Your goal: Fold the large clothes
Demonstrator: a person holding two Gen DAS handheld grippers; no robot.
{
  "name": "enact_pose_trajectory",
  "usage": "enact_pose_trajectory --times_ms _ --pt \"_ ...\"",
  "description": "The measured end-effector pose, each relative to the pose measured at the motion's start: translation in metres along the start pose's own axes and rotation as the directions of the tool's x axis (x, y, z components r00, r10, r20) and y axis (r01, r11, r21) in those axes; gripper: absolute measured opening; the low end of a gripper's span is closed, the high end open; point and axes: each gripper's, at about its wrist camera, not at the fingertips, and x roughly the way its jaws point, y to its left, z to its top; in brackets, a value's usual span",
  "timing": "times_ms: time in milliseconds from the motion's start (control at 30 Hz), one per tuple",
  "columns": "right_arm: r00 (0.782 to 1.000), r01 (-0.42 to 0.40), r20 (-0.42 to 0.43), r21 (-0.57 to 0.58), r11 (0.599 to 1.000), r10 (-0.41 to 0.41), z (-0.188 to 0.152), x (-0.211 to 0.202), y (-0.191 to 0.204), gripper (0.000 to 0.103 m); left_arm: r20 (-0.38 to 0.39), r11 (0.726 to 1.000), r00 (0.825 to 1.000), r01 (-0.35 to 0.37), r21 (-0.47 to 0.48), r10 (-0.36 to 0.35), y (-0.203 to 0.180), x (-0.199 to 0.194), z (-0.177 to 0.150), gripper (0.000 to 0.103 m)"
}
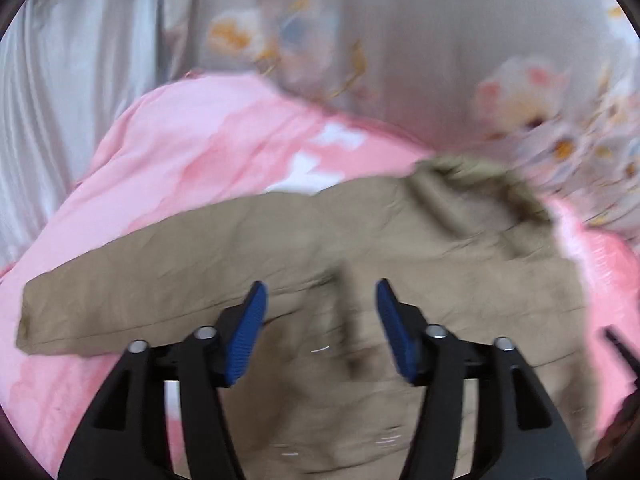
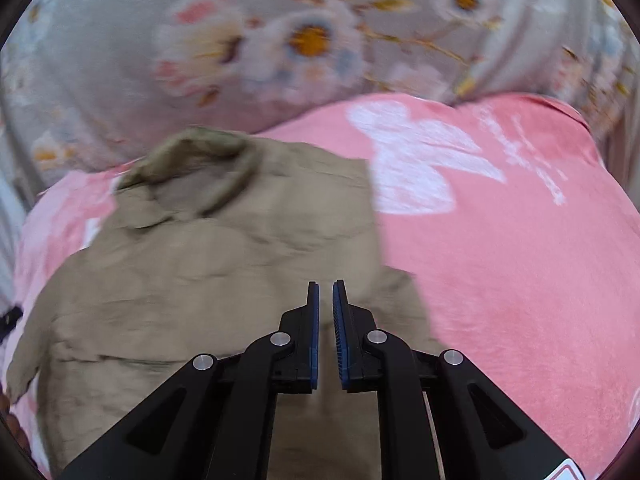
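The khaki jacket (image 1: pixel 360 248) lies spread on a pink blanket (image 1: pixel 192 152) on the bed, collar (image 2: pixel 200 160) toward the flowered grey quilt (image 2: pixel 120 60) at the far side, one sleeve (image 1: pixel 120 300) stretched flat out to the left in the left wrist view. It looks like a light, soft, crinkled woven cloth, limp enough to sag and slide on the plush blanket, so a pinch probably holds best at a doubled edge: a hem, a cuff or a shoulder seam, not the loose middle of a panel. The left gripper (image 1: pixel 320 300) hovers over the body of the jacket with its jaws spread wide and nothing between them; the cloth lies just under and ahead of its blue pads (image 1: pixel 248 332). The right gripper (image 2: pixel 326 300) hangs over the jacket's right edge, near where khaki meets pink, its jaws nearly closed with only a thin gap; no cloth appears to be caught in them. Both views are blurred.
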Motion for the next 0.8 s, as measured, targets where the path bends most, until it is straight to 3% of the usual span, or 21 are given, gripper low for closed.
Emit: enact_pose_trajectory --times_ms 67,100,200,367,800 --pt "0.999 -0.042 -0.03 -0.069 0.997 0.04 -0.005 0.012 0.037 0.011 -0.058 0.991 0.989 0.136 0.022 -0.134 -0.032 0.007 0.0 0.066" --pt "0.997 -0.054 -0.058 -0.108 0.993 0.048 -0.011 0.022 0.057 0.011 -0.073 0.988 0.986 0.15 0.039 -0.147 -0.043 0.011 -0.004 0.066" --pt "0.991 -0.08 -0.122 -0.15 0.985 0.062 -0.028 0.046 0.086 0.011 -0.144 0.983 0.985 0.112 0.143 -0.091 -0.083 0.045 -0.026 0.066" --pt "0.99 -0.049 -0.136 -0.182 0.982 0.024 -0.04 0.065 0.094 0.011 -0.191 0.984 0.982 0.037 0.176 -0.003 -0.085 0.081 -0.056 0.066" --pt "0.997 0.019 -0.07 -0.24 0.971 -0.037 -0.054 0.074 0.101 0.01 -0.119 0.98 0.993 0.004 0.199 0.02 -0.084 0.092 -0.078 0.069"
